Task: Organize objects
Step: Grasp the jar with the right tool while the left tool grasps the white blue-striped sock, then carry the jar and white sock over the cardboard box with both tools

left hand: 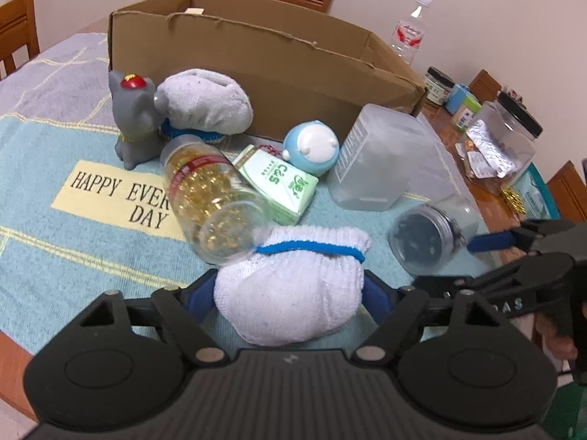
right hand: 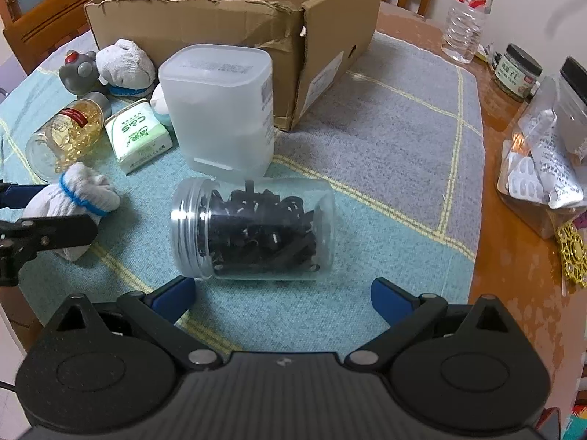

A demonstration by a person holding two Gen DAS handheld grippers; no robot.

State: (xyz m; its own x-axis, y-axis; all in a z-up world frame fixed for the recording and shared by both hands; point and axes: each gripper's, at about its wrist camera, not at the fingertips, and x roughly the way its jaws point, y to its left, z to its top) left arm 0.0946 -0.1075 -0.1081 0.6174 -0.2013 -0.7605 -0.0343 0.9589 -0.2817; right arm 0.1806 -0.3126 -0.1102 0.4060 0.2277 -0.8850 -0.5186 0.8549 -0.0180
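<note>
Left hand-held gripper (left hand: 290, 293), bottom centre of left wrist view: blue pads press both sides of a white sock bundle (left hand: 293, 286) with a blue band, so it is grasping the bundle. Bundle sits low centre of frame on the teal mat (left hand: 55, 256), which carries "HAPPY EVERY DAY" text at left.

Just above-left of the bundle and touching it: a clear bottle of gold capsules (left hand: 209, 198), lying on its side. Beside that, a green-and-white carton (left hand: 282, 187), then a blue-and-white round toy (left hand: 312, 146). Upper left: grey animal figure (left hand: 134, 117) next to a second white sock bundle (left hand: 205, 106). Behind them the open cardboard box (left hand: 256, 55) spans the upper centre. Frosted plastic container (left hand: 381, 157) right of centre.

Right hand-held gripper (right hand: 282, 297), bottom centre of right wrist view: jaws spread wide, released, nothing between the pads. Just above it, centre frame, a clear jar of black pieces (right hand: 253, 227) lies on its side on the mat, lid toward frame left; whether the pads touch it cannot be told. The frosted container stands right behind the jar.

Right edge of the right wrist view, on bare wooden desk (right hand: 513, 275): clear jar with blister packs (right hand: 546, 168), small black-lidded jar (right hand: 517, 71), water bottle (right hand: 467, 14) at upper right.
</note>
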